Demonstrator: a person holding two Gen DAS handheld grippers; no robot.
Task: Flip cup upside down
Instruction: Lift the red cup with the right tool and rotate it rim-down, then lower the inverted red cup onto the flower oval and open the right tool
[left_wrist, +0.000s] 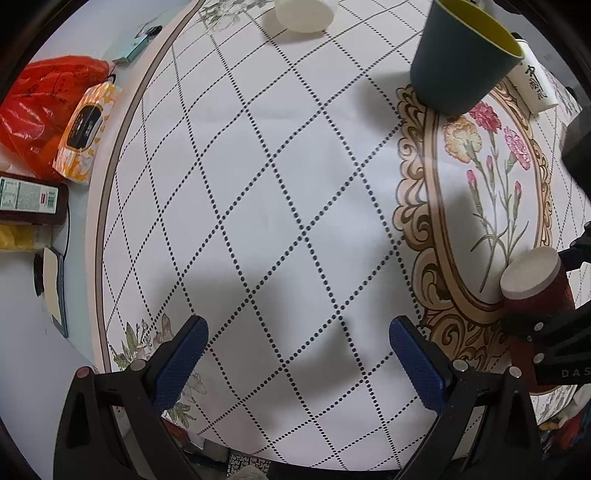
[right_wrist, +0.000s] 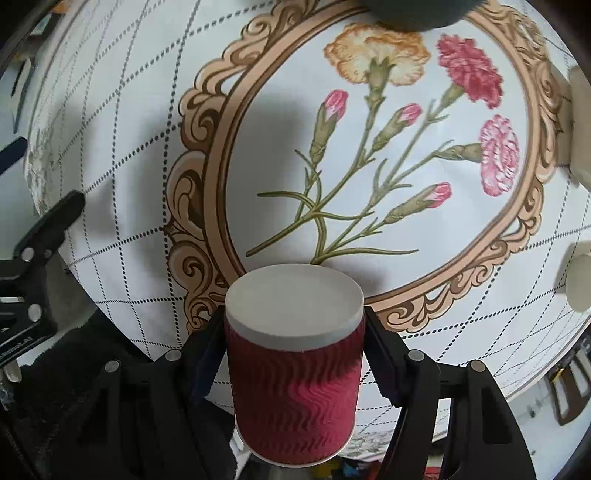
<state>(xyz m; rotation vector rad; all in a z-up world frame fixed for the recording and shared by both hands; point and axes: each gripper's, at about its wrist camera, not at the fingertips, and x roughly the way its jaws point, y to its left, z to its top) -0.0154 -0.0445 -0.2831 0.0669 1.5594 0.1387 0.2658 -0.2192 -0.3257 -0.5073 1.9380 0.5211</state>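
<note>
A red ripple paper cup (right_wrist: 295, 391) with a white flat end (right_wrist: 293, 306) facing the camera sits between the right gripper's fingers. My right gripper (right_wrist: 293, 354) is shut on its sides and holds it above the table's near edge. The same cup (left_wrist: 535, 284) shows at the right of the left wrist view, held by the right gripper. My left gripper (left_wrist: 297, 354) is open and empty, hovering over the checked tablecloth (left_wrist: 277, 184).
A dark teal cup with a yellow inside (left_wrist: 461, 55) stands at the far side by the flower medallion (right_wrist: 388, 155). A white cup (left_wrist: 303, 14) and a white box (left_wrist: 532, 85) lie further back. A red bag (left_wrist: 40, 107), wipes pack (left_wrist: 86, 129) and bottle (left_wrist: 29, 199) lie left of the table.
</note>
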